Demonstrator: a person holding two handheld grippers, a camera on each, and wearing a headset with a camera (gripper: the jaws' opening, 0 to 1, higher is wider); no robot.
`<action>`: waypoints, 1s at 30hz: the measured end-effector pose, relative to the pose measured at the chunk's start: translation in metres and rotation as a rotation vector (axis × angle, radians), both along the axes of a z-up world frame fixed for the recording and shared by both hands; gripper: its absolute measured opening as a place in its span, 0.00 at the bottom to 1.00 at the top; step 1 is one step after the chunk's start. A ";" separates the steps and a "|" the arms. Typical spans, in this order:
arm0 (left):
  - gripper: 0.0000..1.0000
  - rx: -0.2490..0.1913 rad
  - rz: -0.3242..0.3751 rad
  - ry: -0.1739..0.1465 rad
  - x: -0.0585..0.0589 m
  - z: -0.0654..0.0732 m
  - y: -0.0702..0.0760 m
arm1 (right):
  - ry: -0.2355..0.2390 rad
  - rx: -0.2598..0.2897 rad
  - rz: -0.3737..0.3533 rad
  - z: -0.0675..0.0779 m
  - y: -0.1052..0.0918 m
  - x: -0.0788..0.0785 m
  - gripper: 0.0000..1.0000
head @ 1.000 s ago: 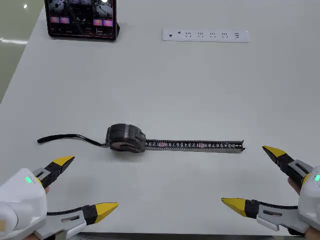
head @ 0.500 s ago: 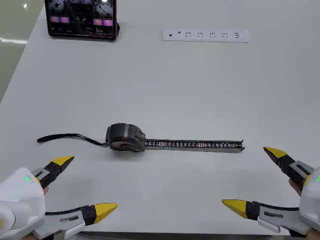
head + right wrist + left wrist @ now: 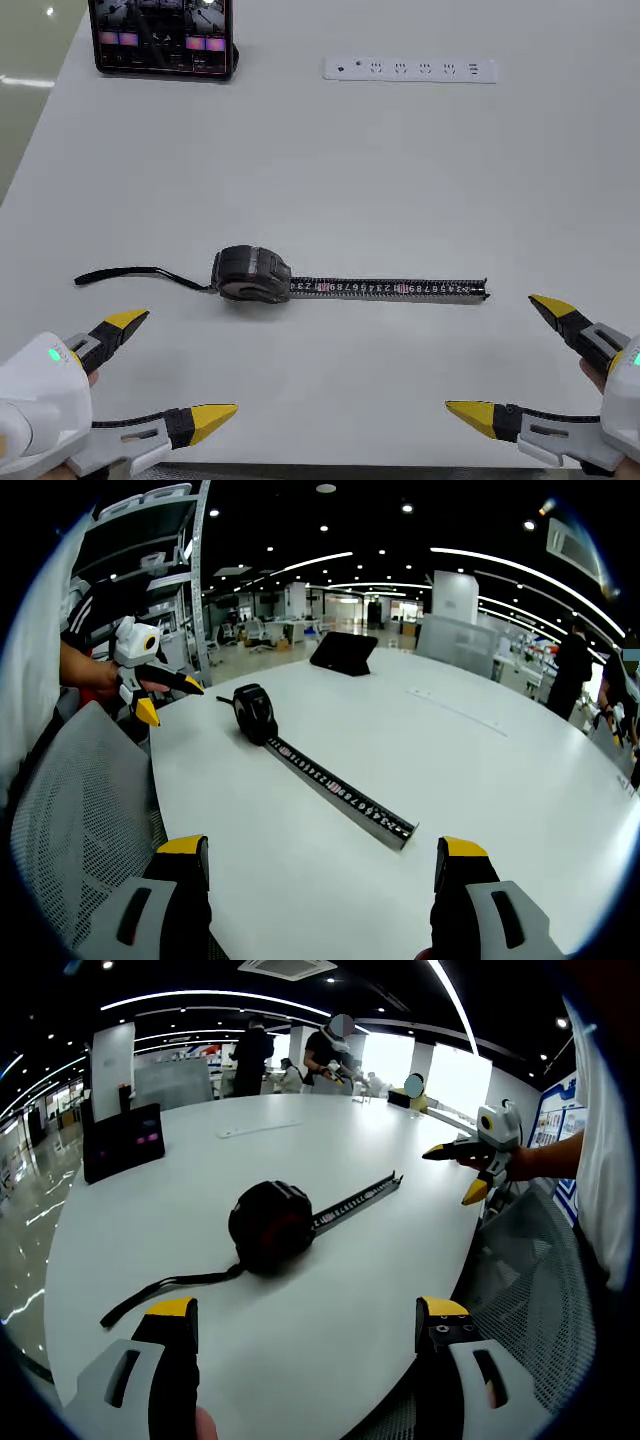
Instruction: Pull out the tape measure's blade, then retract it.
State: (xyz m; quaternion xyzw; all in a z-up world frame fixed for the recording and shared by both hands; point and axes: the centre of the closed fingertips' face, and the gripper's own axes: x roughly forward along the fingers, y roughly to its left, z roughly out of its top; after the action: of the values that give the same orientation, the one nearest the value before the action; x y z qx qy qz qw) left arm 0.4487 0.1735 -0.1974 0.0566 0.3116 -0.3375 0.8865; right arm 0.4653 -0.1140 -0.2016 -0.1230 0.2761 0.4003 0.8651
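A dark tape measure (image 3: pixel 250 275) lies on the white table, its blade (image 3: pixel 388 290) pulled out to the right and flat on the surface, hook end (image 3: pixel 485 291) free. A black wrist strap (image 3: pixel 135 274) trails off to the left. My left gripper (image 3: pixel 180 366) hangs open at the near left edge, short of the case (image 3: pixel 272 1225), holding nothing. My right gripper (image 3: pixel 515 359) is open at the near right edge, just beyond the blade's tip (image 3: pixel 398 832), also holding nothing. Both sets of yellow-tipped jaws stand wide apart.
A dark tablet (image 3: pixel 165 38) stands at the far left of the table and a white power strip (image 3: pixel 410 70) lies at the far middle. A mesh chair (image 3: pixel 80 810) sits by the near edge. People stand in the background (image 3: pixel 335 1050).
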 end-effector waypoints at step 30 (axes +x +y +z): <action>0.86 -0.014 0.008 -0.004 0.005 0.003 -0.001 | 0.008 -0.005 0.001 0.000 -0.003 -0.001 0.93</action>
State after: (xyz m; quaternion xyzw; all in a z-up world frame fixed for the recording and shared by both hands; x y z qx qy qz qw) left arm 0.4537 0.1726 -0.1944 0.0500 0.3078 -0.3358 0.8888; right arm 0.4640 -0.1174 -0.2014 -0.1236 0.2803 0.4006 0.8636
